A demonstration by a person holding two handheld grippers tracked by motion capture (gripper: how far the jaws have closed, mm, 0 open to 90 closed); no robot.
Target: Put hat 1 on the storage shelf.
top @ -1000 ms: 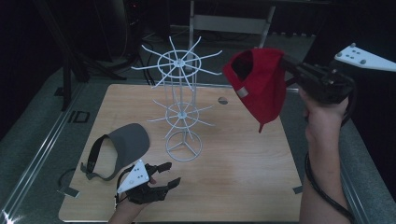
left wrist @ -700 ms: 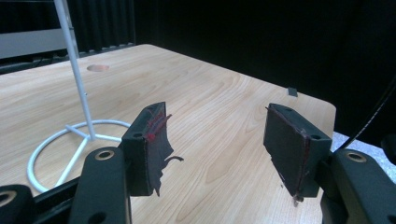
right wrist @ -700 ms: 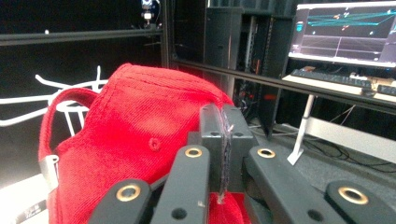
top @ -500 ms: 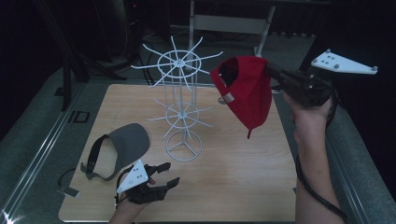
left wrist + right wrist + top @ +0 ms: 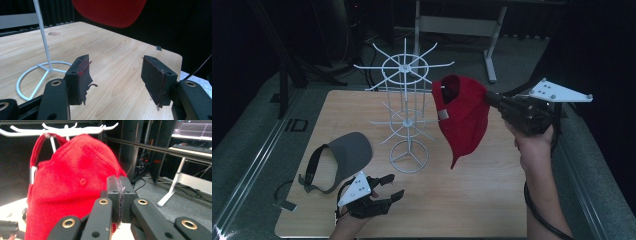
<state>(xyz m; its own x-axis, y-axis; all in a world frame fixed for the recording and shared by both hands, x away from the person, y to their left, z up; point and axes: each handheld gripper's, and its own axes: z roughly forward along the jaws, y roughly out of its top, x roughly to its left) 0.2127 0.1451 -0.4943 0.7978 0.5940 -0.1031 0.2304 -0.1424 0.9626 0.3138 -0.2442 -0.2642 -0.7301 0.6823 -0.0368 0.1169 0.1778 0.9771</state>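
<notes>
A red cap hangs in the air from my right gripper, whose jaws are shut on its fabric, right of the white wire rack. In the right gripper view the red cap is pinched at its crown by the gripper, and its back strap sits just under a rack prong. My left gripper rests on the table near the front edge, open, nothing between its jaws. In the left gripper view the gripper faces bare wood, with the rack base at left and the cap's brim above.
A grey visor lies on the wooden table at the front left, beside my left gripper. A small tag lies off the table's left corner. Dark floor and a desk frame stand behind.
My right gripper has carried the red cap down and to the left, closer to the rack's upper prongs. The left gripper has stayed still.
</notes>
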